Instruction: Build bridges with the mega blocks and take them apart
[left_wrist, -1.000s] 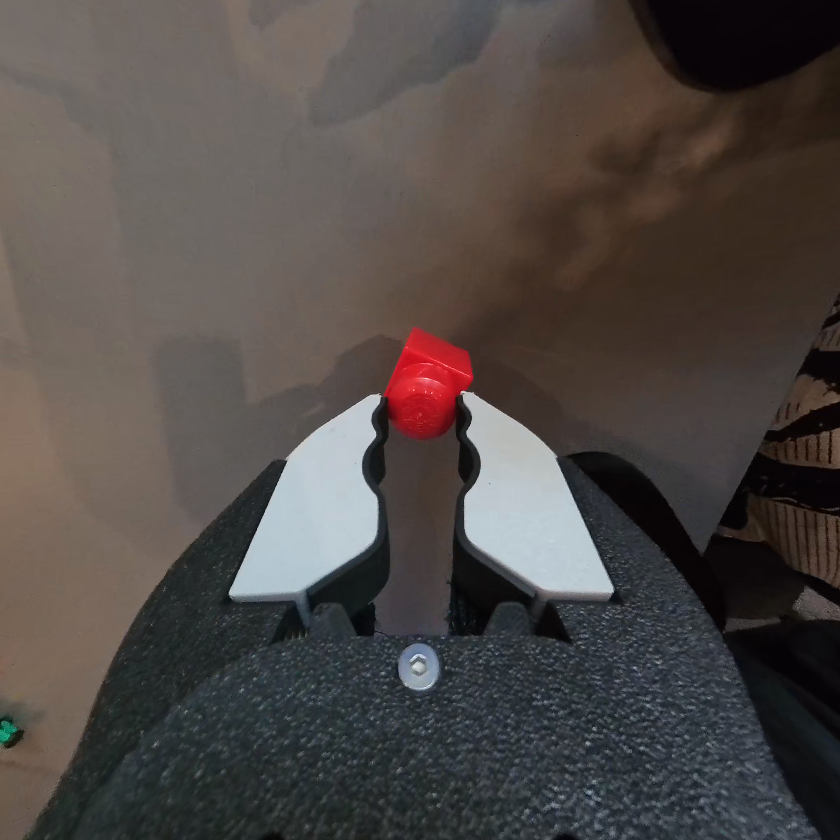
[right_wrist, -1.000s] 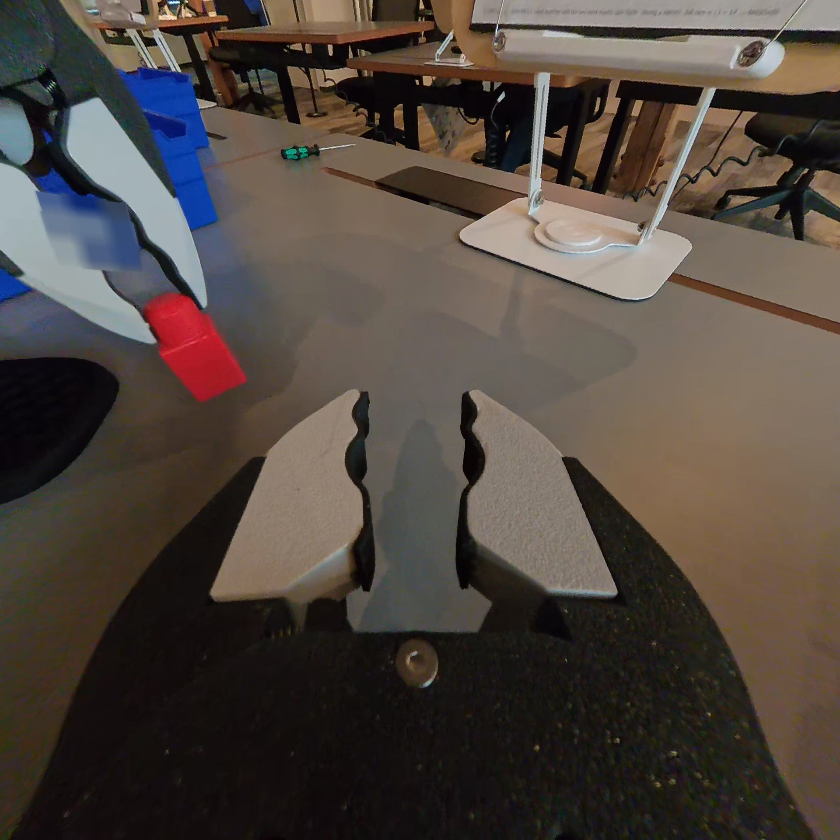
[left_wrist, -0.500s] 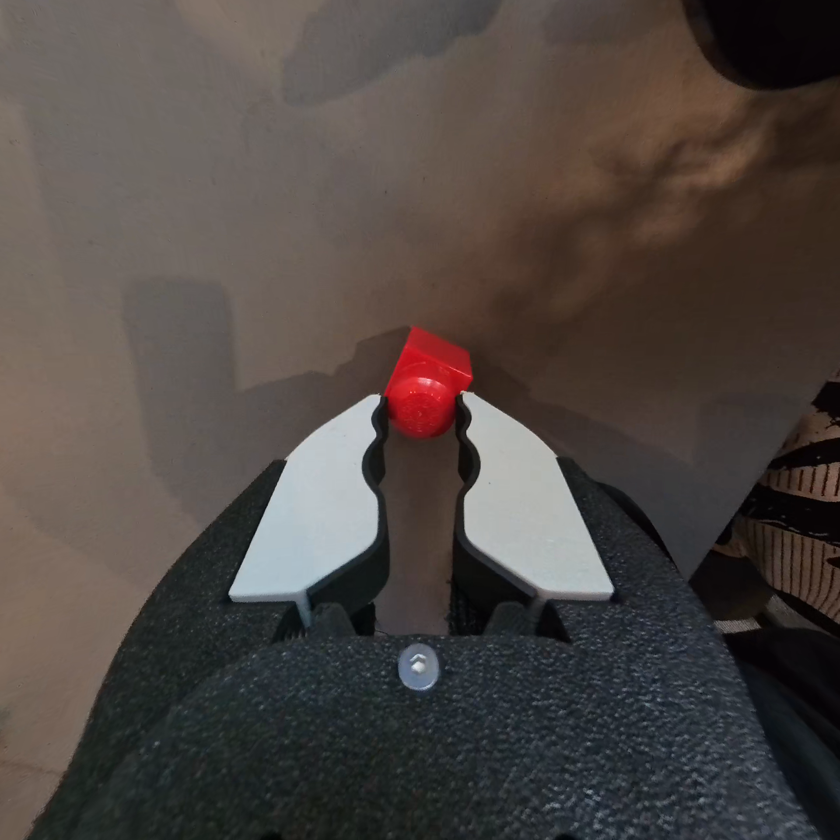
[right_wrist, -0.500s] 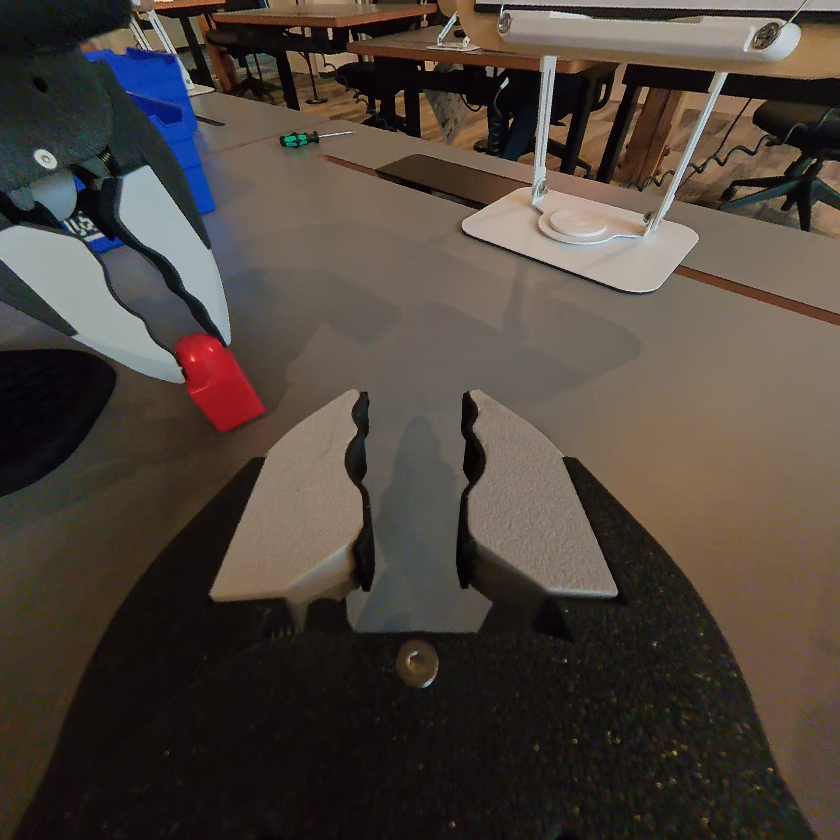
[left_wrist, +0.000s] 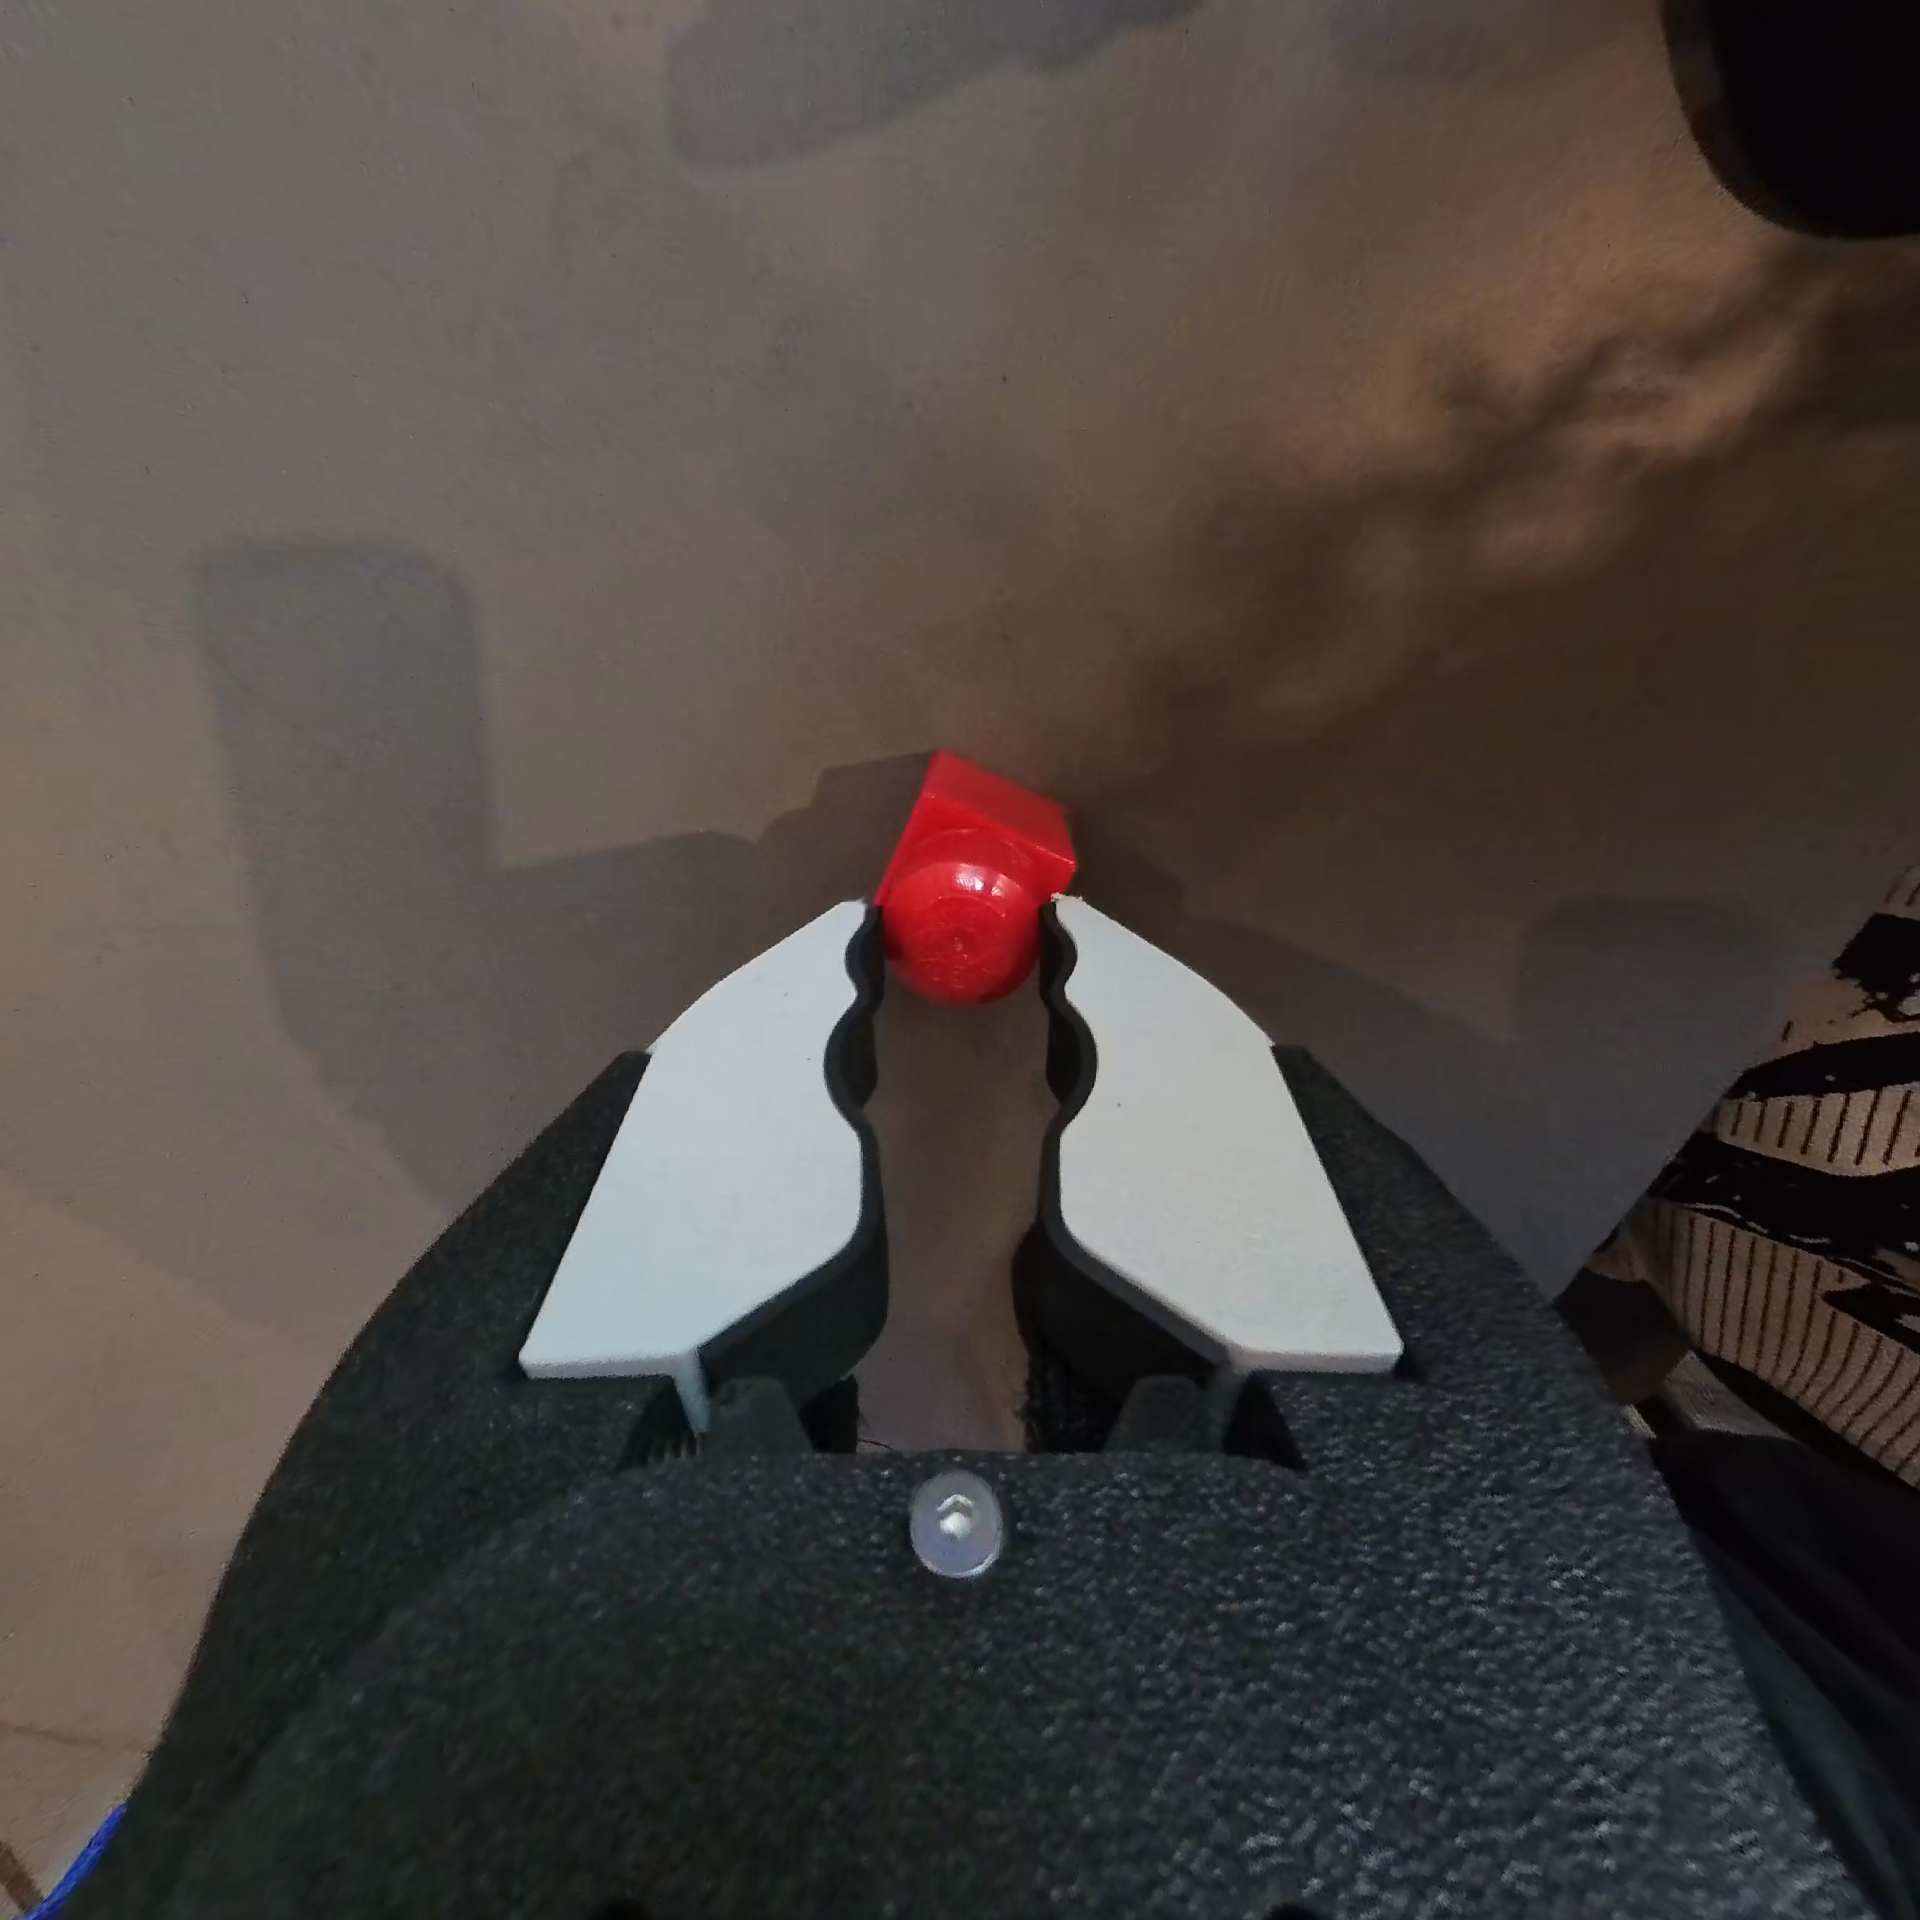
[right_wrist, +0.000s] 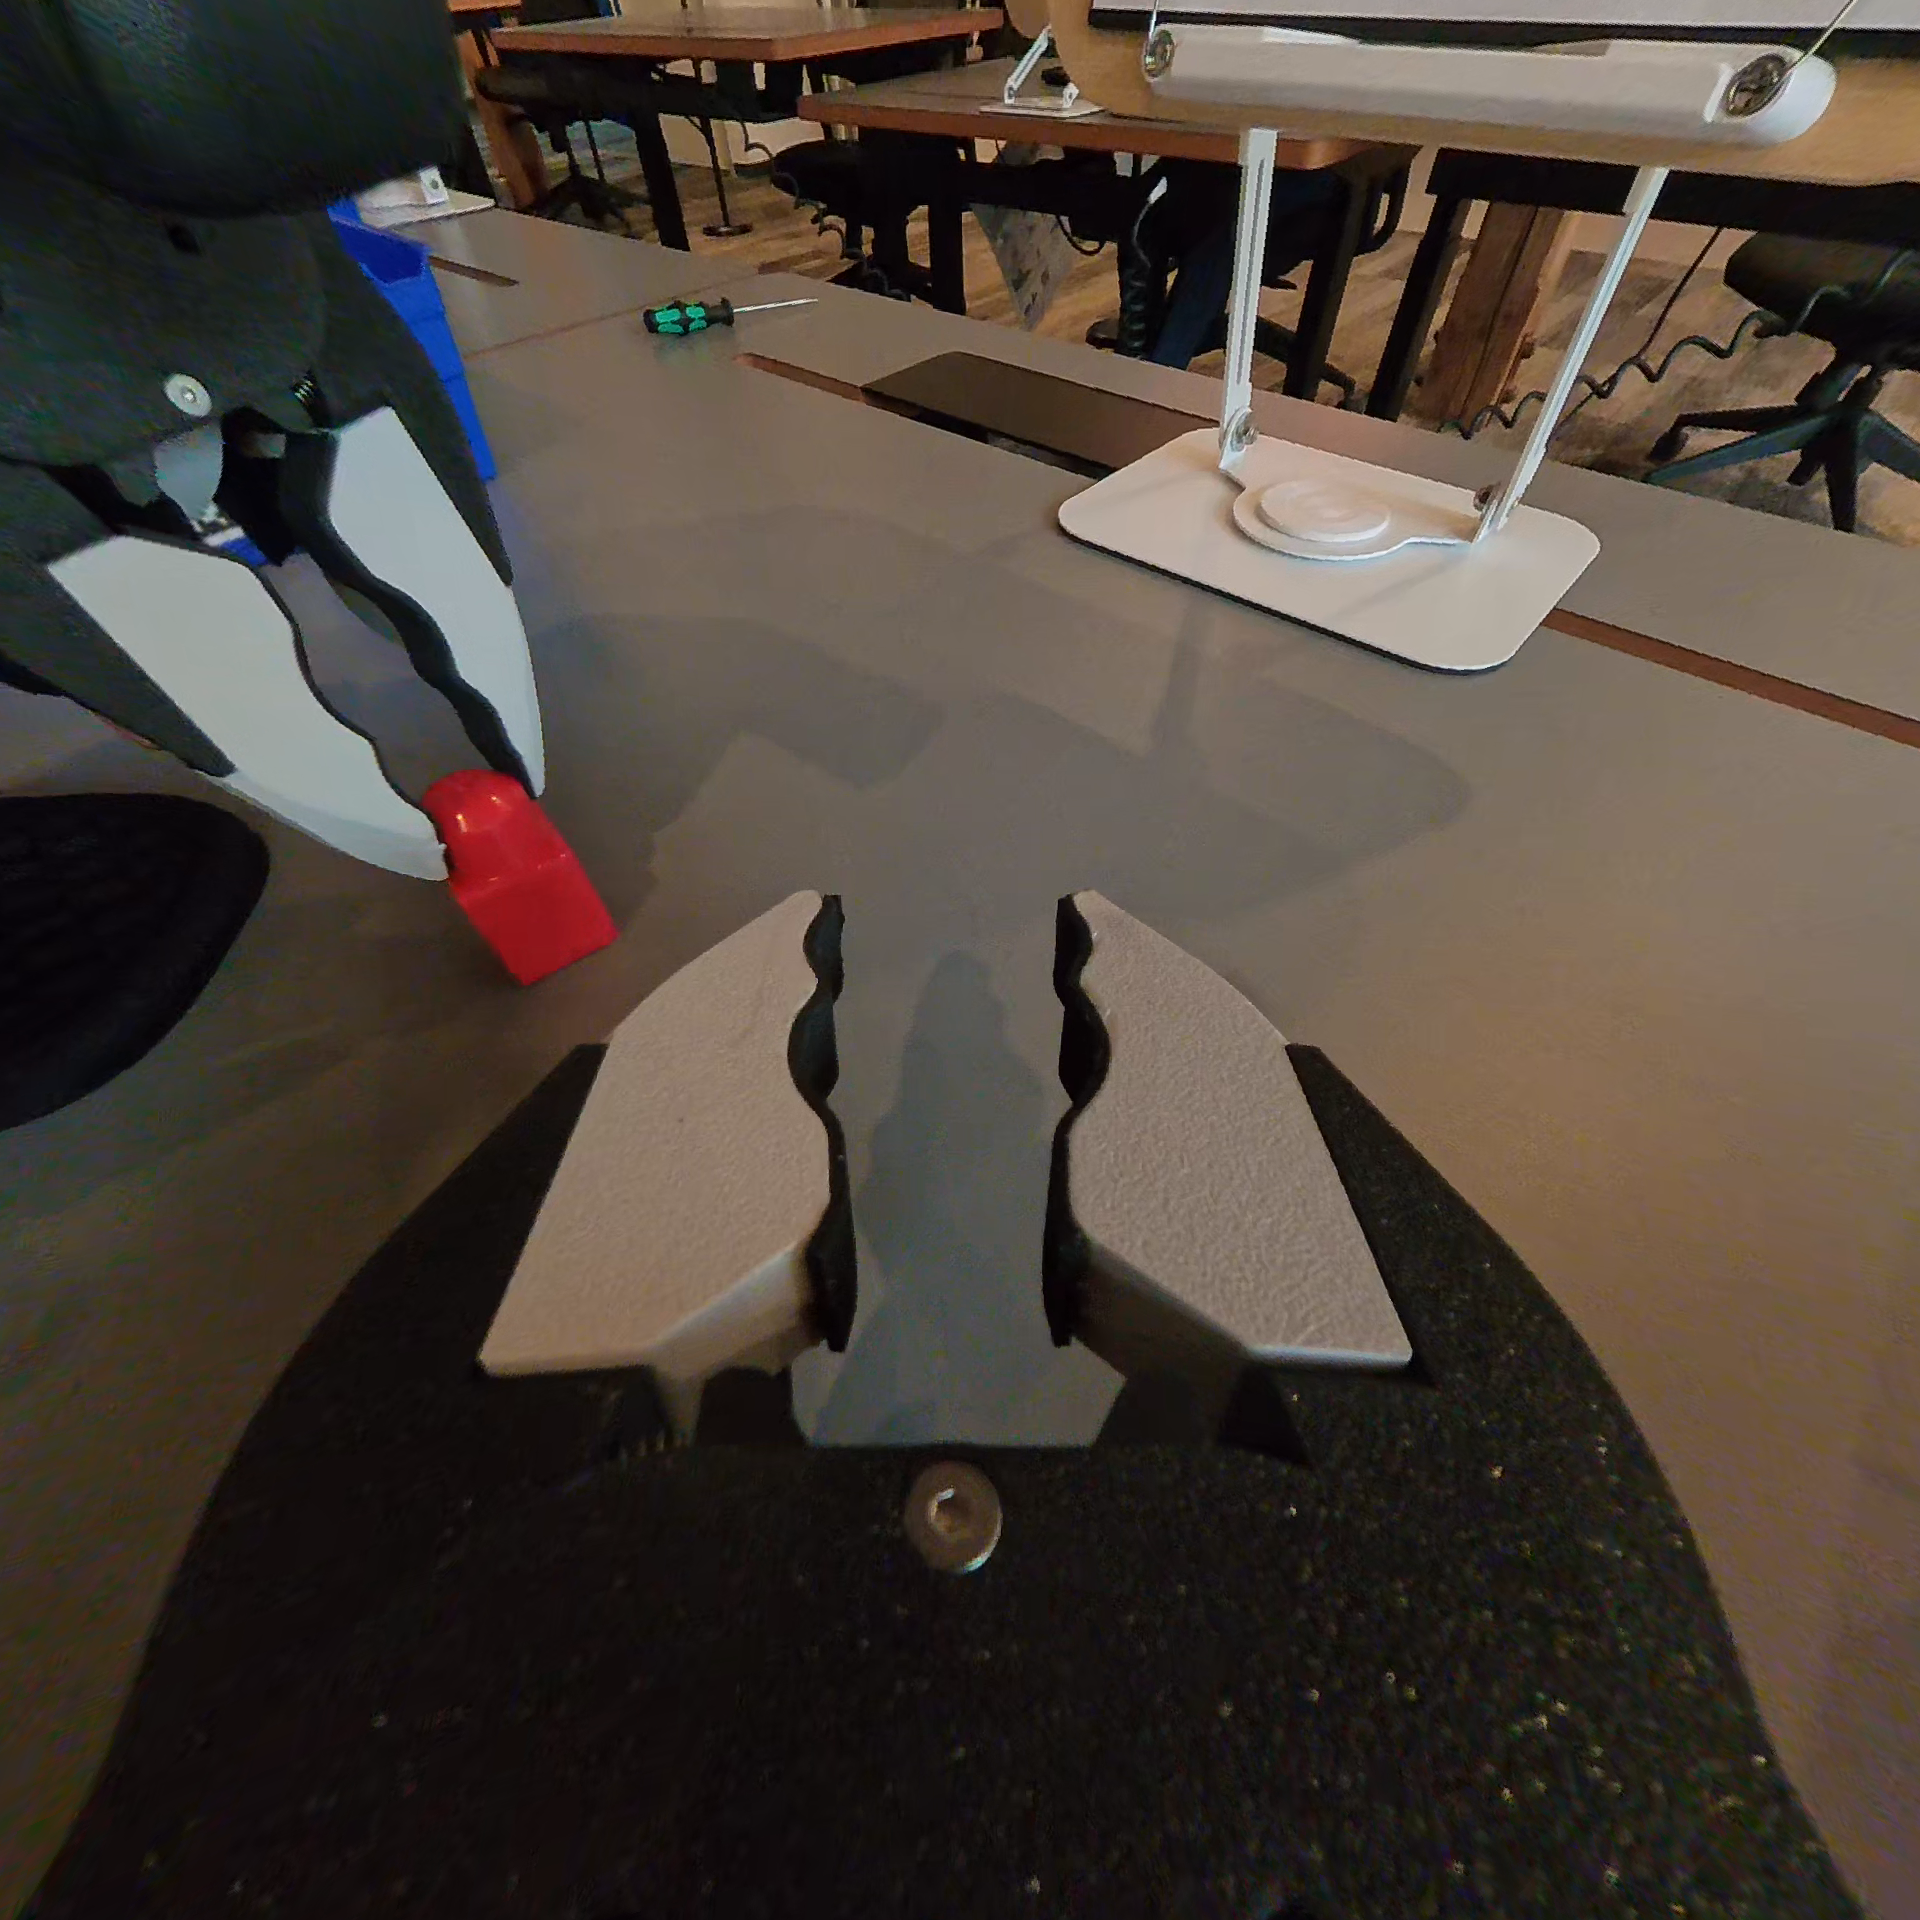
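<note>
A small red mega block (left_wrist: 977, 862) with one round stud is pinched by its stud between the tips of my left gripper (left_wrist: 961, 909). In the right wrist view the same block (right_wrist: 520, 894) hangs tilted from the left gripper (right_wrist: 483, 821), its lower corner at or just above the grey table (right_wrist: 1039, 748); I cannot tell if it touches. My right gripper (right_wrist: 945, 914) is open and empty, low over the table, just right of the block. No other blocks are in view.
A white stand with a flat base (right_wrist: 1340, 561) sits at the back right. A green-handled screwdriver (right_wrist: 707, 312) and blue bins (right_wrist: 426, 312) lie at the back left. A black pad (right_wrist: 94, 935) lies at the left. A person's patterned sleeve (left_wrist: 1766, 1195) is at the table edge. My right fingertips sit around 15 cm from my left ones. The flat base (right_wrist: 1340, 561) is about equally far from each gripper, around 35 cm.
My left gripper has come down and moved right with the red block, closer to the table and to my right gripper. The right gripper has stayed open and about still.
</note>
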